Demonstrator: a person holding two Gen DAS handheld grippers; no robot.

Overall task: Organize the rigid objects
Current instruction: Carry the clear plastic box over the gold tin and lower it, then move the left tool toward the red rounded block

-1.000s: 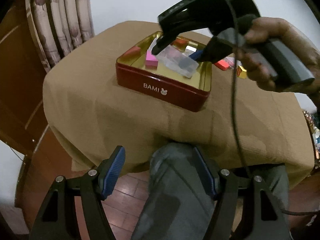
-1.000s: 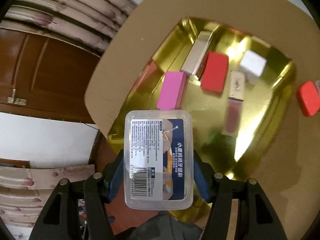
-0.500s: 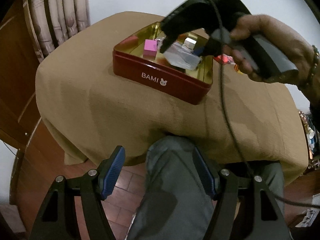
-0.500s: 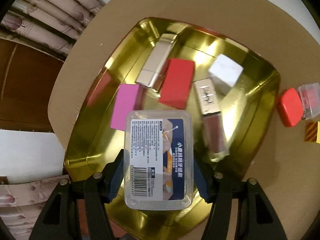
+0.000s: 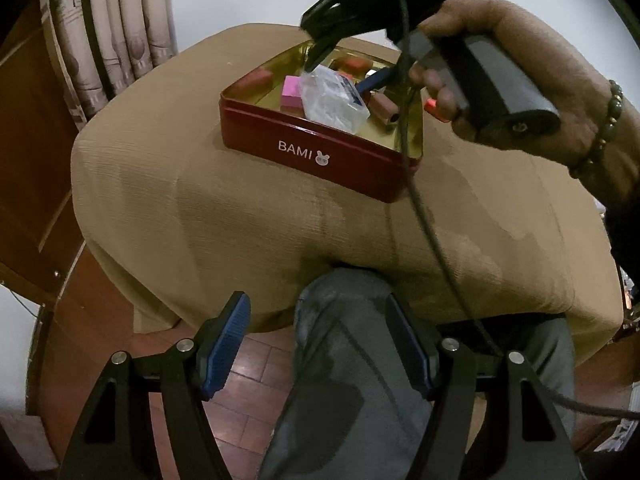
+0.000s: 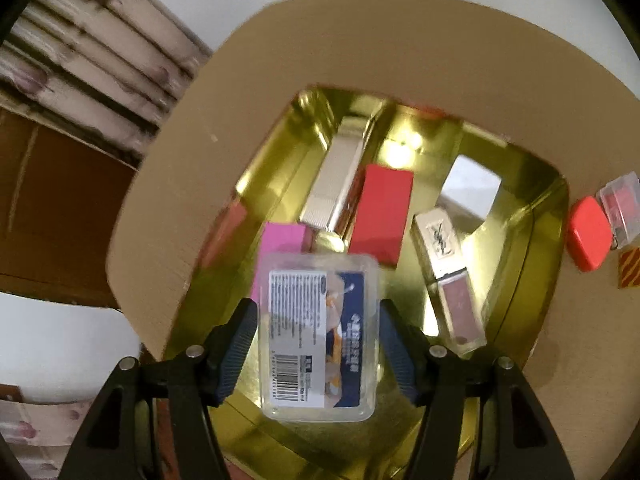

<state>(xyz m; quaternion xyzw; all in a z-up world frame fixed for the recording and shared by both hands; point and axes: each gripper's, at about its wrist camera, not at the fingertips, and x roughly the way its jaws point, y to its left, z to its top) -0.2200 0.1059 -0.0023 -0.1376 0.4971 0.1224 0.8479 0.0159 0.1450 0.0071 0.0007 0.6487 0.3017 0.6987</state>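
Here the right tool point(image 6: 318, 340) has its blue pads closed on the long sides of a clear plastic box point(image 6: 318, 336) with a printed label, and carries it, tilted, just above the gold floor of the red tin point(image 5: 320, 156) that sits on the cloth-covered desk point(image 5: 200, 208). The left tool point(image 5: 316, 344) hangs half open with nothing between its pads, off the near edge of the desk above the person's knee, and has no part in this step. The step in hand looks like setting the box down inside the tin, and the free floor is the near part, in front of the pink block point(image 6: 282, 240) and beside the lip-gloss tube point(image 6: 448, 276). To do it well, the person would likely level the box first, since it now leans, then lower it until its base meets the metal before easing the pads apart; a release from the air would let a light, smooth box skid on the glossy floor or knock the tube. Keeping the box's long side parallel to the pink block and the red block point(image 6: 382, 212) would leave room for the red case point(image 6: 590, 234) and the small clear box point(image 6: 620, 208) that lie outside on the cloth. The pads should then lift straight up, clear of the tin's near wall.
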